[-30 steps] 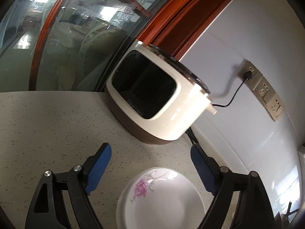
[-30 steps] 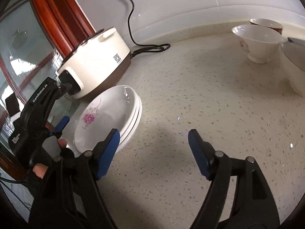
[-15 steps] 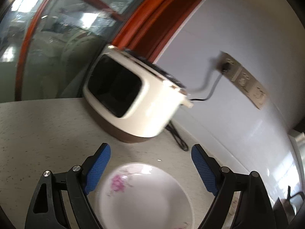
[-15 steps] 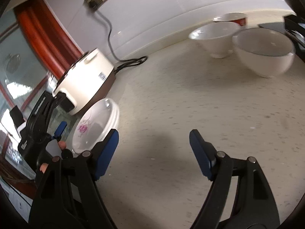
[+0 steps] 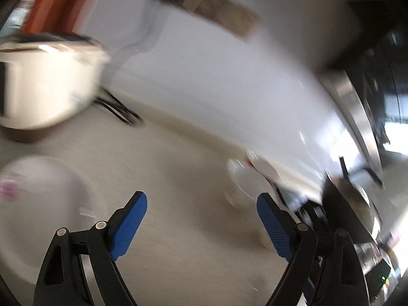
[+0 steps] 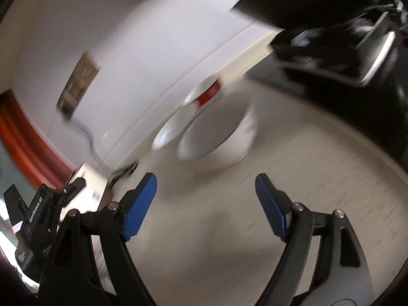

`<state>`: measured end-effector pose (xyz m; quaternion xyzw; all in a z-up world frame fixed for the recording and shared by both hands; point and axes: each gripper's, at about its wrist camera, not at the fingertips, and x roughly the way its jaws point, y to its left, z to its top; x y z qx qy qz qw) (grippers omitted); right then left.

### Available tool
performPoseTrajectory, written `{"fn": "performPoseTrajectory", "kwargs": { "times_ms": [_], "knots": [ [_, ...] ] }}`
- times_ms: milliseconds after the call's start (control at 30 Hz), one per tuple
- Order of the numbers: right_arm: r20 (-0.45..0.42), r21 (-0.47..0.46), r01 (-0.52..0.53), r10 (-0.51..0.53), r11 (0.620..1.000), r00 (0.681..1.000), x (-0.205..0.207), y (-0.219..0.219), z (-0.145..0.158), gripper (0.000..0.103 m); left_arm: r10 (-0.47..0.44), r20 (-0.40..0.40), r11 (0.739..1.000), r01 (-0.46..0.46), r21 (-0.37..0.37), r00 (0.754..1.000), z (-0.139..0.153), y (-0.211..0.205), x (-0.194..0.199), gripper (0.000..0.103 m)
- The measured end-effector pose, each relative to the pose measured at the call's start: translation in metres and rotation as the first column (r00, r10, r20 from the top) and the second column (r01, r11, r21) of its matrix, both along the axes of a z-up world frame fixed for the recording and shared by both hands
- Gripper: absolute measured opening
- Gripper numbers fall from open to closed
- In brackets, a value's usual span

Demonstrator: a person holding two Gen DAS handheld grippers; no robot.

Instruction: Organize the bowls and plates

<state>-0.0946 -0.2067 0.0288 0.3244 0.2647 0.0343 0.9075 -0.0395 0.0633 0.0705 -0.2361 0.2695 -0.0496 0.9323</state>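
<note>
Bowls (image 6: pixel 216 137) ahead of my right gripper (image 6: pixel 205 201) by wall | both grippers' fingers wide, empty, for reaching | left gripper (image 5: pixel 201 219) beside bowls, plates (image 5: pixel 43 204) behind

A blurred cream-and-brown rice cooker (image 5: pixel 43 89) is sitting on the pale speckled stone countertop (image 5: pixel 183 204), its black cord (image 5: pixel 119 112) lying beside it below a beige wall socket strip (image 5: pixel 211 10).

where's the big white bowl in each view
Left wrist: big white bowl, blurred, right of centre, just beyond the right fingertip.
Right wrist: same bowl, centre, ahead of the open fingers.
Shared landmark: wall socket plate with the cord hanging from it.
</note>
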Motion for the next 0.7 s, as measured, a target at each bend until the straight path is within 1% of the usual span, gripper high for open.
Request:
{"fn": "performPoseTrajectory", "kwargs": {
  "times_ms": [67,167,233,300,333,367,400,433,467,500,533,600,667,700],
  "knots": [
    [0.000,0.018,0.028,-0.029,0.999,1.000,0.003,-0.011,-0.001,0.082,-0.094,-0.064,0.996,0.093,-0.009,0.994,-0.004,-0.023,0.023,0.089],
    [-0.021,0.043,0.030,-0.029,0.999,0.999,0.011,-0.018,-0.005,0.082,-0.184,-0.137,0.983,0.183,-0.017,0.973,-0.015,-0.054,0.049,0.089],
    [-0.031,0.060,0.005,-0.003,0.998,1.000,0.016,-0.019,-0.009,0.082,-0.223,-0.196,0.975,0.218,-0.045,0.955,-0.023,-0.068,0.065,0.089],
    [-0.051,0.100,0.001,0.005,0.995,0.999,0.018,-0.026,-0.014,0.080,-0.253,-0.276,0.967,0.239,-0.083,0.927,-0.031,-0.081,0.076,0.089],
    [-0.046,0.103,0.004,0.001,0.995,0.999,0.018,-0.027,-0.014,0.079,-0.266,-0.314,0.964,0.246,-0.102,0.911,-0.034,-0.085,0.082,0.089],
    [-0.042,0.106,0.010,-0.005,0.994,0.999,0.017,-0.027,-0.014,0.079,-0.277,-0.347,0.961,0.255,-0.109,0.896,-0.036,-0.091,0.087,0.089],
    [-0.042,0.103,0.013,-0.009,0.995,0.999,0.016,-0.028,-0.015,0.079,-0.273,-0.362,0.962,0.257,-0.091,0.891,-0.033,-0.095,0.086,0.089],
    [-0.041,0.104,0.013,-0.009,0.994,0.999,0.015,-0.028,-0.014,0.079,-0.262,-0.360,0.964,0.258,-0.060,0.895,-0.031,-0.099,0.086,0.089],
    [-0.038,0.110,0.012,-0.008,0.994,0.999,0.015,-0.028,-0.014,0.079,-0.254,-0.343,0.964,0.264,-0.019,0.904,-0.028,-0.104,0.085,0.089],
    [-0.032,0.118,0.013,-0.009,0.993,0.999,0.014,-0.030,-0.014,0.079,-0.252,-0.325,0.963,0.268,0.005,0.911,-0.027,-0.107,0.080,0.089],
    [-0.031,0.121,0.016,-0.013,0.992,0.999,0.013,-0.030,-0.015,0.079,-0.251,-0.306,0.963,0.267,0.013,0.918,-0.028,-0.108,0.079,0.089],
    [-0.039,0.130,0.012,-0.007,0.991,0.999,0.014,-0.031,-0.015,0.079,-0.245,-0.279,0.968,0.251,-0.014,0.929,-0.035,-0.105,0.075,0.089],
    [-0.072,0.125,-0.015,0.025,0.992,0.997,0.016,-0.029,-0.014,0.079,-0.251,-0.270,0.968,0.245,-0.057,0.929,-0.050,-0.100,0.076,0.089],
    [-0.075,0.114,-0.033,0.041,0.993,0.996,0.018,-0.030,-0.011,0.079,-0.244,-0.274,0.970,0.237,-0.060,0.930,-0.058,-0.096,0.077,0.089]
  ]
}}
